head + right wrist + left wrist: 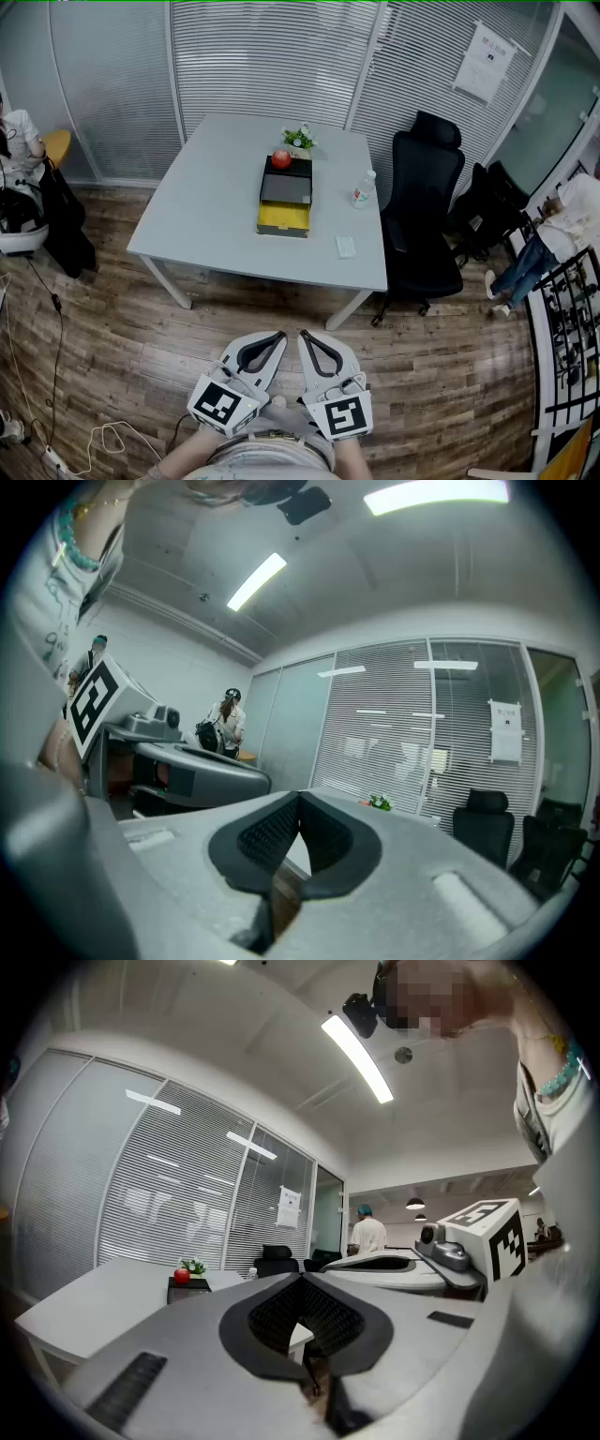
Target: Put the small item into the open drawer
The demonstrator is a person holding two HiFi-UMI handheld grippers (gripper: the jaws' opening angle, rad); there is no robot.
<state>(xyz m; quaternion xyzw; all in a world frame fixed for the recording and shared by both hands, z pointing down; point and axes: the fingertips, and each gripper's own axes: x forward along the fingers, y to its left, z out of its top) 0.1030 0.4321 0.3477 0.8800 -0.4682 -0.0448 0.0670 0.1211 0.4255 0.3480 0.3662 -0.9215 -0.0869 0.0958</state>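
Looks light, stiff & flat from here, w/ small item (pixel 346 247) lying on table (pixel 216 206) right of open drawer (pixel 283 219), so best pinched across its thin edges, w/ left gripper (pixel 278 336) & right gripper (pixel 306 336) both closed, empty, well apart from it.

Table (pixel 211 220): landmark; stands before the wall of blinds.
Drawer box (pixel 286 186): on the table, right of its middle.
Open drawer (pixel 283 221): pulled out of the box toward the table's near edge.
Round item (pixel 280 159): on top of the box, at its far end.
Plant (pixel 300 139): on the table behind the box, near the far edge.
Bottle (pixel 364 189): upright on the table, right of the box.
Small flat item (pixel 346 247): on the table near its front right corner.
Office chair (pixel 422 216): just beside the table's right edge.
Left gripper (pixel 279 336), right gripper (pixel 306 336): side by side before the table's near edge, well apart from it.
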